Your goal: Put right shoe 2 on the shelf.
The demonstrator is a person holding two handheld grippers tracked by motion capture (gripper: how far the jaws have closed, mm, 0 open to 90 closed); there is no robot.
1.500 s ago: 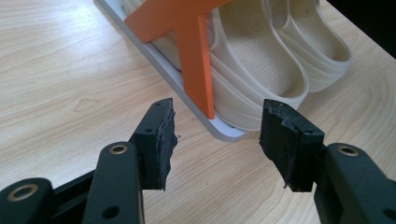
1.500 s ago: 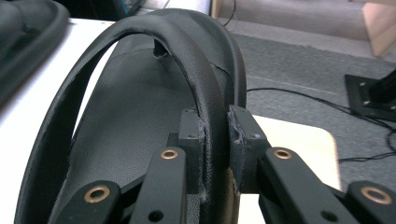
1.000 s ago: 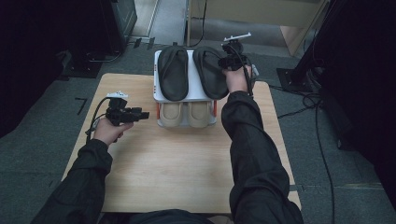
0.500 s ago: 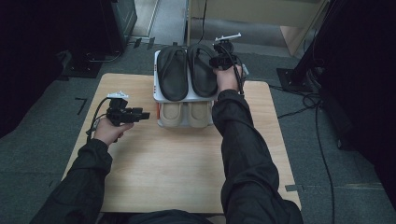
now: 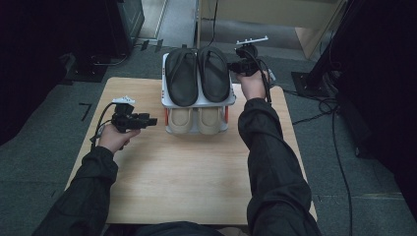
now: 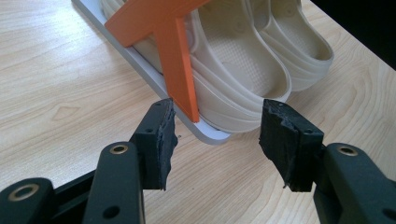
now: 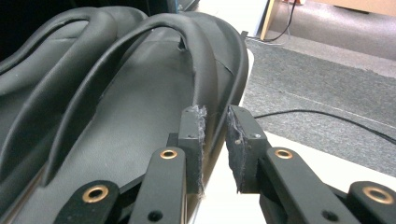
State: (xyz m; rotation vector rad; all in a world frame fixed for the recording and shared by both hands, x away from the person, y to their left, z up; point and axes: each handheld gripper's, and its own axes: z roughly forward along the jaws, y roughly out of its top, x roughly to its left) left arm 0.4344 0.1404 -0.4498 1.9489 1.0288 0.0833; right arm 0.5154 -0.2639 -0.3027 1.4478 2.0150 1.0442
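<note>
Seemingly to straighten it, the right claw (image 7: pixel 215 135) clenches on the outer edge of the right black sandal (image 5: pixel 214 73) atop the rack (image 5: pixel 196 102); beside the rack, the left claw (image 6: pixel 215 135) waits released.

No text, label, brand, number or sign can be read anywhere in these views.
</note>
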